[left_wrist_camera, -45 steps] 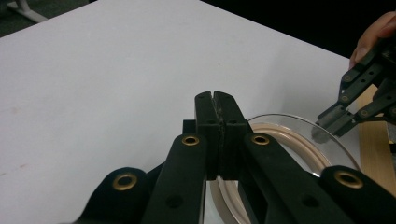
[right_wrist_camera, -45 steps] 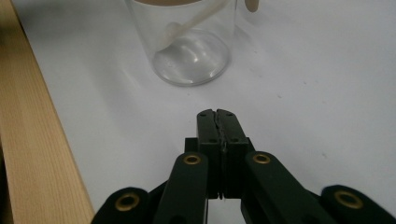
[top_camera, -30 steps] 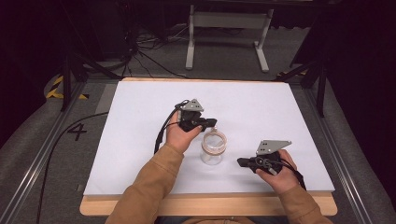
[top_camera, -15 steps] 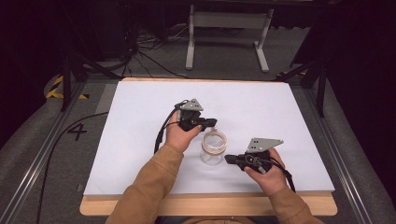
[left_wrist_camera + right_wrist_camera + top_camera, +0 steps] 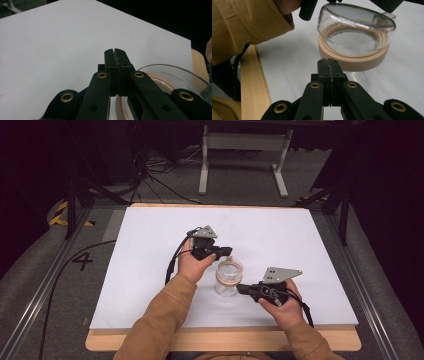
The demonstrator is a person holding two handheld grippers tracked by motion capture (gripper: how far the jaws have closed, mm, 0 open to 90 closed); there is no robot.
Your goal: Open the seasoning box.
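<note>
High view: jar (image 5: 228,277) is standing upright, mouth up, near the worktop's (image 5: 150,245) front edge, between the left claw (image 5: 227,252) and right claw (image 5: 241,288), both pressed together, empty.

The place looked like a lab or recording studio rather than a home. The counter (image 5: 150,270) was a wooden board under a plain white sheet, with metal rails (image 5: 45,290) running along both sides well out from the left gripper (image 5: 227,252) and the right gripper (image 5: 241,289). Grey carpet lay around it, marked with a number 4 (image 5: 82,261) and yellow-and-black hazard tape (image 5: 60,214) far to the left gripper's outer side. Beyond both grippers, past the counter's far edge, loose cables (image 5: 160,180) trailed by a white metal stand (image 5: 245,155) against dark surroundings.
</note>
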